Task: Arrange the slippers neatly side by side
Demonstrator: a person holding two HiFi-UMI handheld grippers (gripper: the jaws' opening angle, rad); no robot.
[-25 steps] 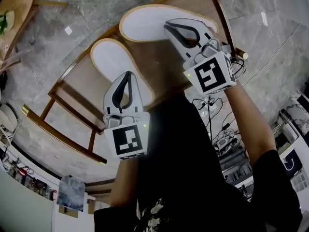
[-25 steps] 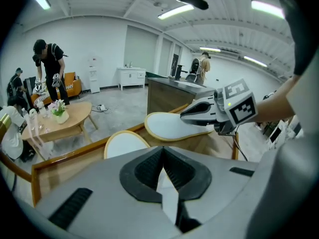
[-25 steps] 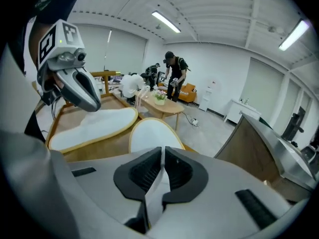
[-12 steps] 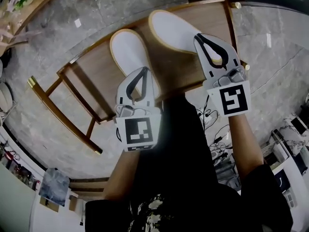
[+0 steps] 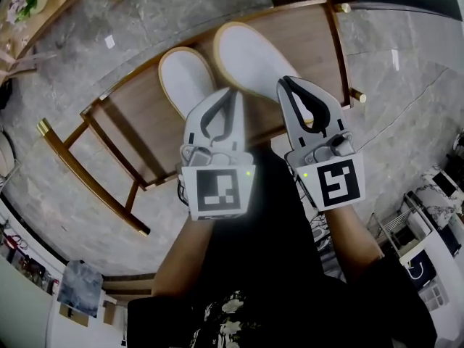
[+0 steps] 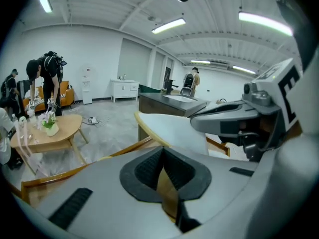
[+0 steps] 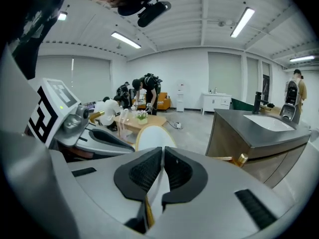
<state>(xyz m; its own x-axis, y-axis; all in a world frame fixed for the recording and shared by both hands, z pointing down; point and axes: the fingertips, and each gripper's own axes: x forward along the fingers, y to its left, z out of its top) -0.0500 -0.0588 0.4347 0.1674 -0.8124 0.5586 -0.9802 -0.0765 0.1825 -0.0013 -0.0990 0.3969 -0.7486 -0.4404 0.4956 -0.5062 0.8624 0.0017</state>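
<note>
Slippers, white pair: left slipper and right slipper close together over the surface. Left tongs and right tongs, nearly closed, each pinch a rim. I'd level the heels, then set both down parallel.

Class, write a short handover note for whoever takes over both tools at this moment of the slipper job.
Left tool: shut on the near end of the left slipper.
Right tool: shut on the near end of the right slipper.
Slippers: over the wooden table, close side by side and roughly parallel. The right one reaches farther out.
Done: both gripped, nearly paired.
Left: probably even up their ends, set them down flat, then open both tools.
</note>
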